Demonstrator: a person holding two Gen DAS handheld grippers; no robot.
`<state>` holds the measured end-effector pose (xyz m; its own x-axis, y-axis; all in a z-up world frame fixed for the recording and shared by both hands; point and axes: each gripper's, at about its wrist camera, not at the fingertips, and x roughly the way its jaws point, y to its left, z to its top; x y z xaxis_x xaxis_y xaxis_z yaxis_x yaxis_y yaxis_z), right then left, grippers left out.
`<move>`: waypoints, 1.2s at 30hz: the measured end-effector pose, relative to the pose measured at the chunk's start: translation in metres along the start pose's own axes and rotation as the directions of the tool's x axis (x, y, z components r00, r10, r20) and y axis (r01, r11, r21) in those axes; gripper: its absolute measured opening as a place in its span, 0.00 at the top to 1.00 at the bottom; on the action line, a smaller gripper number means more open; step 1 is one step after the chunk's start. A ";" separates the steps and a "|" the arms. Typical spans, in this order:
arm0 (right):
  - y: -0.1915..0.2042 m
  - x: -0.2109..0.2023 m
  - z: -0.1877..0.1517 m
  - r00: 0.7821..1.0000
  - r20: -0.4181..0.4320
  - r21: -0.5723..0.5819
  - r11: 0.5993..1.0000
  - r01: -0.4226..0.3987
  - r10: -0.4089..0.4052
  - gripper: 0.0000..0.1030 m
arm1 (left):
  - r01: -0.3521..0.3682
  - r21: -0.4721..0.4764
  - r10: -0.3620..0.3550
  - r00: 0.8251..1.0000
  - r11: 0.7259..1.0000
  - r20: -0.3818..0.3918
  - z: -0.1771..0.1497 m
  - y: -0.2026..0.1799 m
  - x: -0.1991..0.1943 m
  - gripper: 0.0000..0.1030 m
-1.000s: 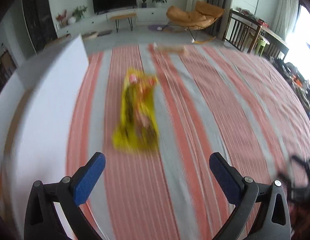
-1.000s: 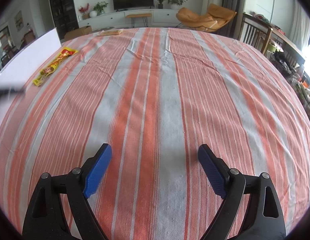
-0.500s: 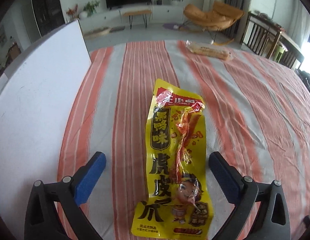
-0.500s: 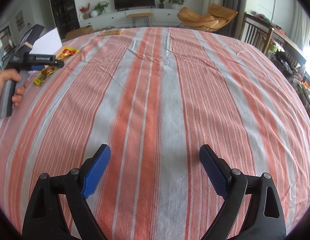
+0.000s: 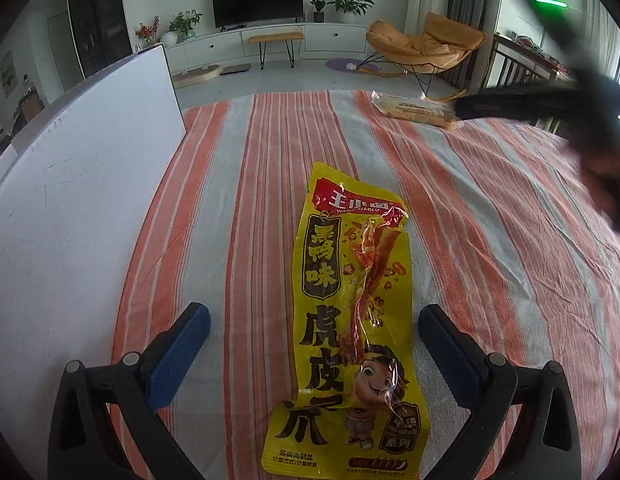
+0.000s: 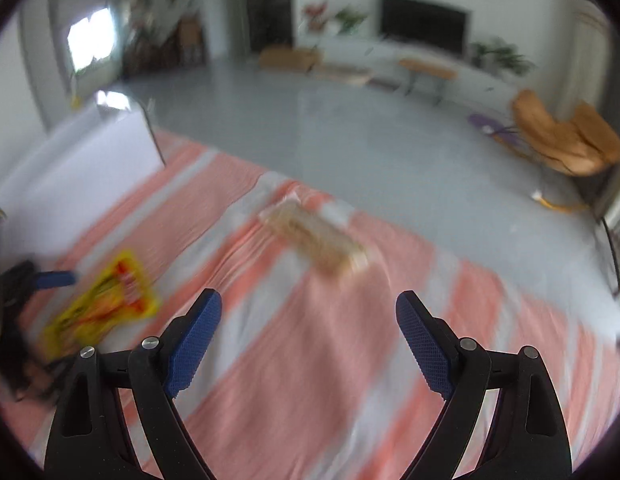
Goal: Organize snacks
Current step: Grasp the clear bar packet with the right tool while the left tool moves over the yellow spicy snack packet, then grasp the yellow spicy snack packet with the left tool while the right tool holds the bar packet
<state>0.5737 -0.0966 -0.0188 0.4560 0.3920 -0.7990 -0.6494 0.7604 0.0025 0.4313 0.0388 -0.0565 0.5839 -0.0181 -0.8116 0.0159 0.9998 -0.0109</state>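
Observation:
A long yellow snack packet (image 5: 351, 320) lies flat on the striped cloth, its near end between the blue pads of my left gripper (image 5: 311, 344), which stands open just above it without touching. A clear-wrapped tan biscuit pack (image 5: 415, 111) lies near the table's far edge. In the blurred right wrist view that biscuit pack (image 6: 315, 242) is ahead of my right gripper (image 6: 310, 334), open and empty. The yellow packet (image 6: 104, 306) shows at the left there, with a blue pad of the left gripper beside it.
A white board (image 5: 78, 216) stands along the left side of the table. The orange-and-grey striped cloth (image 5: 489, 248) covers the table. The right gripper's dark blurred body (image 5: 569, 100) crosses the upper right of the left wrist view. Beyond the table edge are floor, a TV unit and an orange chair.
My left gripper came down over the yellow packet and then held still. My right gripper swung fast to the left and rolled, now facing the biscuit pack and the far left corner.

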 end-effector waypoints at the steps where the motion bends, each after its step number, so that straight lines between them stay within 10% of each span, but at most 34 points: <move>1: 0.002 0.026 0.015 0.999 -0.052 -0.031 0.999 0.004 -0.006 0.12 | 0.000 0.000 0.000 1.000 1.000 0.000 0.000 0.000 0.000 0.00; 7: 0.002 0.080 0.032 0.995 -0.092 0.006 1.000 -0.028 0.029 0.16 | 0.001 -0.002 -0.001 1.000 1.000 0.000 -0.001 0.000 -0.001 0.00; 9: 0.001 0.073 0.029 0.997 -0.079 0.027 1.000 -0.013 0.015 0.58 | 0.000 -0.001 0.000 1.000 1.000 0.000 0.000 0.000 0.000 0.00; 11: -0.004 0.063 0.025 0.995 -0.098 0.067 0.998 0.003 0.004 0.69 | -0.002 -0.001 0.002 1.000 1.000 0.000 0.000 0.000 0.000 0.00; 27: 0.073 -0.126 -0.209 0.985 -0.093 0.268 0.949 0.164 -0.144 0.68 | -0.005 0.000 0.005 1.000 1.000 -0.001 0.000 0.000 0.000 0.00; 36: 0.107 -0.163 -0.268 0.949 -0.020 0.283 0.908 0.308 -0.316 0.59 | -0.004 0.000 0.004 1.000 1.000 -0.001 0.000 0.000 0.000 0.00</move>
<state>0.2670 -0.2181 -0.0497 0.6255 0.1217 -0.7706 -0.2770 0.9581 -0.0735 0.4313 0.0388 -0.0570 0.5830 -0.0143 -0.8124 0.0139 0.9999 -0.0076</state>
